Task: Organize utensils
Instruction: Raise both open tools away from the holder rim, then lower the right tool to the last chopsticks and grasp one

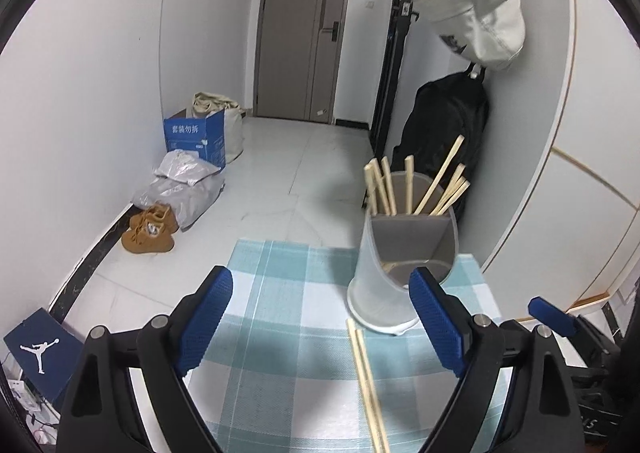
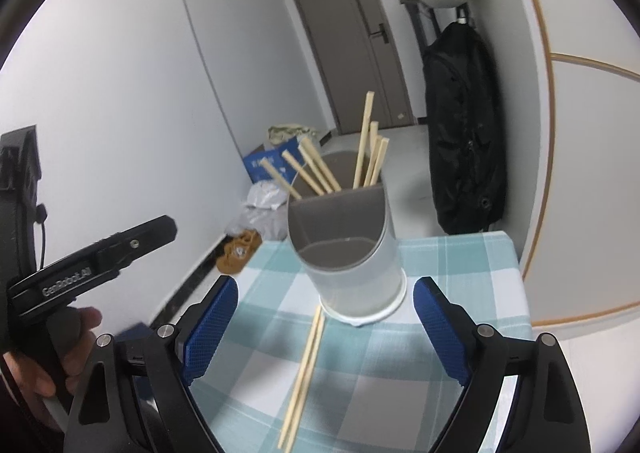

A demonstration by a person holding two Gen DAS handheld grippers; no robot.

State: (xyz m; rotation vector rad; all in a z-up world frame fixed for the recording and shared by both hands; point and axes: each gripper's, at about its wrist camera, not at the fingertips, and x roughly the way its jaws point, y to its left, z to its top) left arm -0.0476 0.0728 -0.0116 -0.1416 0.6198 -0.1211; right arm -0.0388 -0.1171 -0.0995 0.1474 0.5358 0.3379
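Both grippers empty, jaws spread wide. Left gripper: nothing between the pads, only the checked tablecloth. Right gripper: same, wide open, nothing pinched.

Loose pair of chopsticks lies flat on the cloth, side by side and touching. In the right wrist view the pair runs up the middle of the jaw gap, far tips touching or just short of the base of the holder. In the left wrist view the pair sits nearer the right-hand pad than the left, not centred.

Holder stands upright ahead of both sets of jaws: translucent, with a grey divider. Back compartment already has several standing chopsticks; front compartment looks near empty.

Handling, judged: sticks are light, stiff, thin wood, likely to roll or scissor apart if pinched off-centre. Low profile on soft cloth, so the pads must come right down to the fabric. Best hold looks like across both sticks together near mid-length, so they lift level. Holder looks light and tall; a nudge could tip it.
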